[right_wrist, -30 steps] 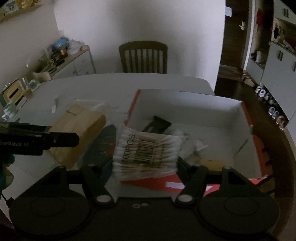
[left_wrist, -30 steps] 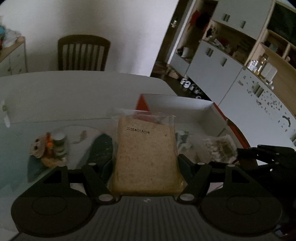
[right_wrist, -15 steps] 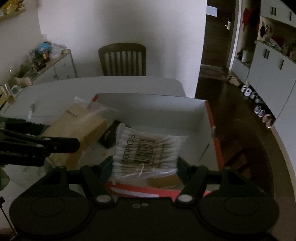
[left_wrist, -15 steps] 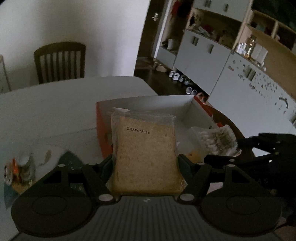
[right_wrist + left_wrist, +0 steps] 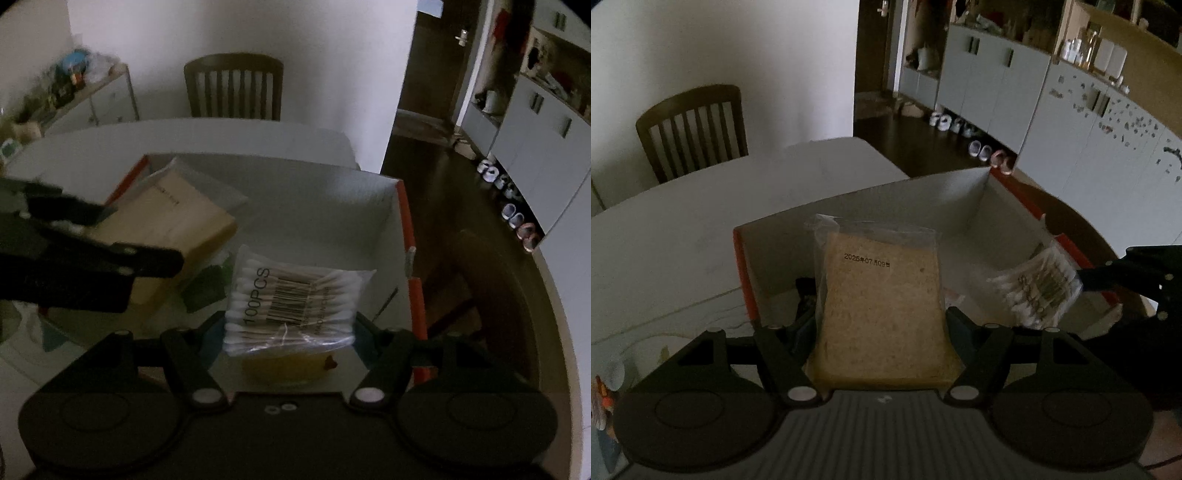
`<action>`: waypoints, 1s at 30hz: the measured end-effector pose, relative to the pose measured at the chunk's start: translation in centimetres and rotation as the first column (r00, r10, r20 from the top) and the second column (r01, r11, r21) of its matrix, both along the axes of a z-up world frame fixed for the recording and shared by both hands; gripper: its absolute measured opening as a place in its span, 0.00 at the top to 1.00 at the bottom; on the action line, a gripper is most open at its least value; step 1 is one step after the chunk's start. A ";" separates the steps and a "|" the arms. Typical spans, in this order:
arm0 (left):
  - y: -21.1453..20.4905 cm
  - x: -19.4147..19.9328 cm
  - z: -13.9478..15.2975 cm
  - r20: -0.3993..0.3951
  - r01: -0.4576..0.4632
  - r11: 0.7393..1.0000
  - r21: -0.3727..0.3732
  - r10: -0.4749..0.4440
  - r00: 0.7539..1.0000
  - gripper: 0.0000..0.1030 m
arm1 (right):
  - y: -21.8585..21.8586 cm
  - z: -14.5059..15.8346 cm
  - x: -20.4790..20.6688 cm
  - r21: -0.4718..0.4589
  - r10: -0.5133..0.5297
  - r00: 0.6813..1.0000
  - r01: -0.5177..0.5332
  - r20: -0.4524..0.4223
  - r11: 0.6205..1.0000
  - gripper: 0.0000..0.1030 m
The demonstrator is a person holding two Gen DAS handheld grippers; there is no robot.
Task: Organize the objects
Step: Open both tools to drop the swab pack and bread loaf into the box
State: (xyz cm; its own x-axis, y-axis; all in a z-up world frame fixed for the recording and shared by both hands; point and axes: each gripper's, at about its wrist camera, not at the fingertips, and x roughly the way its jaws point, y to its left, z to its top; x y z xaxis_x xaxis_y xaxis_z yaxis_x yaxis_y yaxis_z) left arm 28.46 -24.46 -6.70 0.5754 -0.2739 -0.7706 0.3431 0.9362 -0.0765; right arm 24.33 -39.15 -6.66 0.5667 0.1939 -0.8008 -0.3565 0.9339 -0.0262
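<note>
bread bag [image 5: 882,314] clamped in left gripper [image 5: 882,332] — tilted down over box [image 5: 923,199].

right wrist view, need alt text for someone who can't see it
The right gripper holds a bag of cotton swabs above an open white-lined cardboard box on a white table. At left, the left gripper holds a bagged bread slice over the same box.
</note>
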 end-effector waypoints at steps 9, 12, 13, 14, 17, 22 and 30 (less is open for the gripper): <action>-0.7 2.4 -1.3 -0.054 0.012 0.999 0.035 -0.010 0.998 0.30 | 1.6 -2.3 1.9 -0.057 0.052 0.998 -0.055 -0.046 0.997 0.32; -1.0 2.9 -1.9 -0.086 0.021 0.999 0.041 -0.017 0.996 0.30 | 1.9 -2.9 2.5 -0.062 0.056 0.996 -0.060 -0.067 0.996 0.32; -1.0 3.1 -2.0 -0.094 0.022 0.999 0.043 -0.017 0.995 0.30 | 2.0 -3.1 2.7 -0.065 0.055 0.996 -0.060 -0.075 0.996 0.32; -1.0 3.3 -2.2 -0.104 0.023 0.999 0.041 -0.019 0.994 0.30 | 2.0 -3.3 2.8 -0.069 0.055 0.995 -0.060 -0.081 0.996 0.32; -1.0 3.8 -2.6 -0.139 0.028 0.999 0.025 -0.025 0.990 0.30 | 2.1 -3.8 3.0 -0.075 0.054 0.994 -0.061 -0.100 0.995 0.32; -1.2 4.3 -3.1 -0.170 0.052 0.998 0.036 -0.045 0.984 0.29 | 2.2 -4.2 3.1 -0.068 0.054 0.992 -0.062 -0.110 0.996 0.31; -1.1 4.1 -2.9 -0.166 0.022 0.999 0.029 -0.017 0.986 0.22 | 1.7 -4.2 2.7 -0.031 0.053 0.992 -0.057 -0.115 0.998 0.27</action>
